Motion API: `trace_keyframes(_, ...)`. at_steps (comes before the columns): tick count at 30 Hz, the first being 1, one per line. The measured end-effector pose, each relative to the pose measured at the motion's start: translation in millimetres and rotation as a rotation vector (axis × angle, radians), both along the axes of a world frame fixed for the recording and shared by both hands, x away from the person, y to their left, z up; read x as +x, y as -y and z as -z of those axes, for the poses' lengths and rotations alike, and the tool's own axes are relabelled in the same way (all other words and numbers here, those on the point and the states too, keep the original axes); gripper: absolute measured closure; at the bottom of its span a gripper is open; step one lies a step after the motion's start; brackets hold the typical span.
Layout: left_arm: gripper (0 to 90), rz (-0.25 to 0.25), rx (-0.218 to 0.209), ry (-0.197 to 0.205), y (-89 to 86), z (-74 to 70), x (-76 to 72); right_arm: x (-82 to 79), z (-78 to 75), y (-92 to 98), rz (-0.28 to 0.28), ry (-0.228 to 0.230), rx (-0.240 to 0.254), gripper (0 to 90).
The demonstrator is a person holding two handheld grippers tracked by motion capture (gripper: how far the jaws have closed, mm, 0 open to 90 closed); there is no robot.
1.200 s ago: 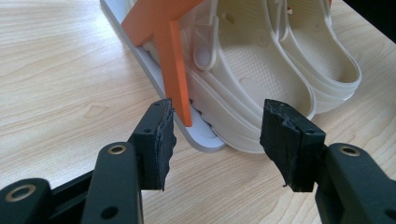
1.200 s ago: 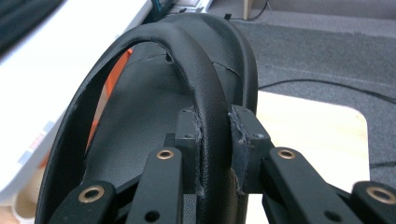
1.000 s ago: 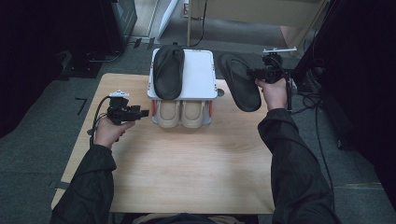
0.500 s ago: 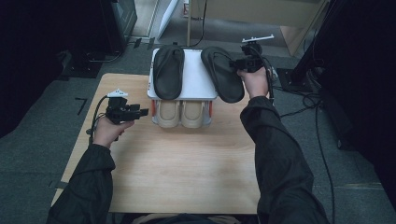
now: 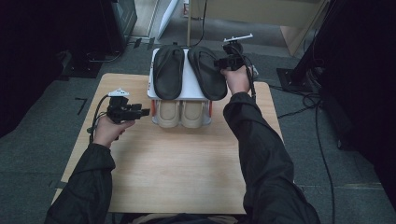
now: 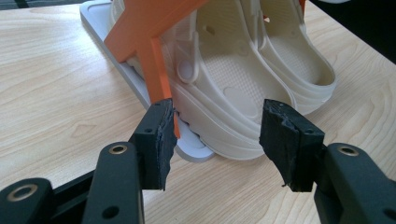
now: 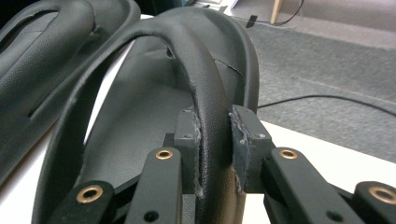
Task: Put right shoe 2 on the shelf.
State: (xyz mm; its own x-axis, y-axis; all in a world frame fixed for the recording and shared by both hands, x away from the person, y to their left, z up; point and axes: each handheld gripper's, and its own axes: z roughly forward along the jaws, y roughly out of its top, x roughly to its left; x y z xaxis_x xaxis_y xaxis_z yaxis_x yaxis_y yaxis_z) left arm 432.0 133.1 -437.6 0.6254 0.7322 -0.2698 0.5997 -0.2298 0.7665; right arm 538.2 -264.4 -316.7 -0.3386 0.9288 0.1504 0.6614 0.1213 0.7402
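Gripping the strap of a black sandal (image 5: 206,72), the right gripper (image 5: 223,61) sits at the far right corner of a small white shoe rack (image 5: 187,86) that stands at the far edge of the wooden table (image 5: 177,158). In the right gripper view the jaws are clenched on the sandal's arched strap (image 7: 205,102), one pad on each side of it, with the sole lying just beyond and below the jaws on the rack's white top. A second black sandal (image 5: 168,71) lies alongside on the same top shelf, to the left of the held one, and the two are close together, nearly touching along their inner edges. Under the shelf a pair of cream clogs (image 5: 181,113) stands side by side, toes toward the person. The left gripper (image 5: 140,112) is held just off the rack's left side, low over the table, with its jaws parted and nothing between them. In the left gripper view those open jaws frame the heel of the nearer clog (image 6: 233,93), which sits a little beyond them on the rack's pale base plate (image 6: 140,84), and an orange leg (image 6: 156,65) of the rack rises just past the left jaw. Both of the person's forearms wear dark sleeves (image 5: 261,154), and a cable (image 5: 96,116) loops from the left gripper. Dark carpet (image 5: 46,121) surrounds the table.
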Motion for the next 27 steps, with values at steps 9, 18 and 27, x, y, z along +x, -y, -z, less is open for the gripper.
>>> trace_keyframes(9, 45.1, 0.006, 0.003, -0.006, 0.0, 1.9, 1.3, -1.0, -1.4, -0.4, -0.036, 0.036, 0.042, 61.7)
trace_keyframes(18, 44.6, -0.004, 0.002, -0.014, -2.3, 2.0, 1.6, -27.1, -15.6, 18.5, -0.119, 0.126, 0.021, 66.1)
trace_keyframes(27, 44.6, -0.003, 0.002, -0.012, -0.8, 1.7, 0.6, -44.8, 3.7, 48.9, -0.145, 0.132, -0.010, 69.0)
